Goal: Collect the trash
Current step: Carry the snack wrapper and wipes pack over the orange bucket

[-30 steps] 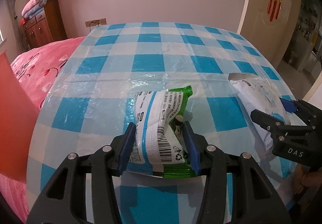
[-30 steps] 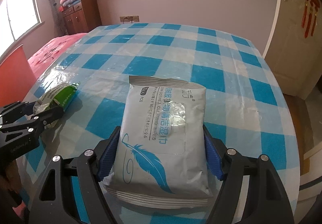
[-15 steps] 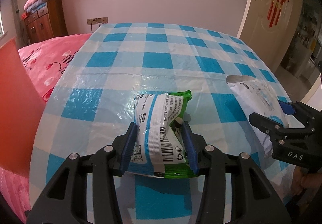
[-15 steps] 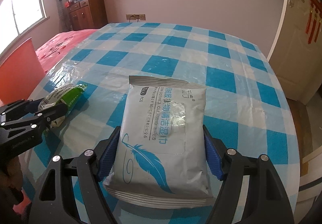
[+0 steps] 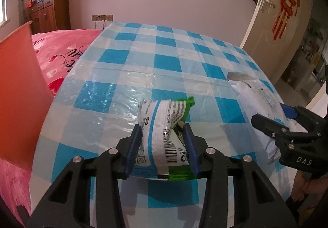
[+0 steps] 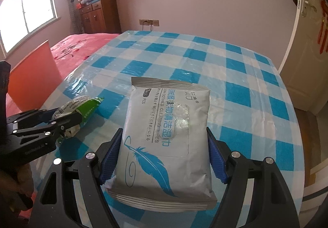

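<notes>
A crumpled green-and-white snack wrapper [image 5: 164, 113] sits between the blue pads of my left gripper [image 5: 162, 131]. The jaws are still closing and the pads press on it, holding it just above the blue-checked tablecloth [image 5: 168, 60]. In the right wrist view the same wrapper [image 6: 86, 105] and left gripper [image 6: 65, 114] appear at the left. My right gripper [image 6: 164, 131] is shut on a grey pack of wet wipes [image 6: 170, 109] with a blue feather print, gripped by its sides. From the left wrist view, the right gripper [image 5: 270, 114] and the pack [image 5: 252, 92] are at the right edge.
The table [image 6: 235, 64] is round-edged under a glossy plastic cover. A pink bed [image 5: 61, 49] and an orange-red panel [image 5: 18, 84] lie to the left. A wooden cabinet [image 5: 49, 15] stands at the back left and a door [image 5: 276, 13] on the right.
The left jaws have narrowed and squeezed the wrapper thinner. Both grippers have drawn back and slightly up from the table with their loads.
</notes>
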